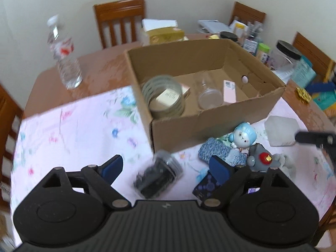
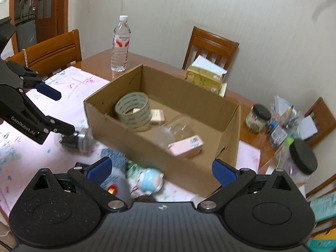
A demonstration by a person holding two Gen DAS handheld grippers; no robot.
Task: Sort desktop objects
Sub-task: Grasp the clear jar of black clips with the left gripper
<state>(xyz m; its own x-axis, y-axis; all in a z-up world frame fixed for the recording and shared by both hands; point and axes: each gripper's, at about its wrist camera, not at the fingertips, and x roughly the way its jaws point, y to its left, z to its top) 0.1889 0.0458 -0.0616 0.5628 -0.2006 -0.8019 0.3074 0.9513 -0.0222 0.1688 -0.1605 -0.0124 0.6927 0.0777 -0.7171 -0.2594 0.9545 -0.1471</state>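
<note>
Sorting in progress, by the look of it: box point(image 1: 210, 124) on the floral cloth point(image 1: 73, 130) already holds tape roll point(image 1: 163, 96), clear cup point(image 1: 209, 96) and pink carton point(image 1: 229, 91). Remaining on the cloth, in front of the box: small jar point(image 1: 158, 175) of dark bits lying on its side, blue sponge point(image 1: 220, 152), blue-haired figurine point(image 1: 244, 135), grey toy point(image 1: 261, 159), dark card point(image 1: 206, 187), white block point(image 1: 281, 130). Left gripper point(image 1: 166, 168): fingers wide apart, straddling the jar, not visibly touching it, nothing held. Likely step: jar pickup; next move calls for lowering, closing across the jar's body, then lifting it over the box wall. Right gripper point(image 2: 163, 171): fingers wide apart, empty, above the figurine and grey toy, near the box's front wall.
</note>
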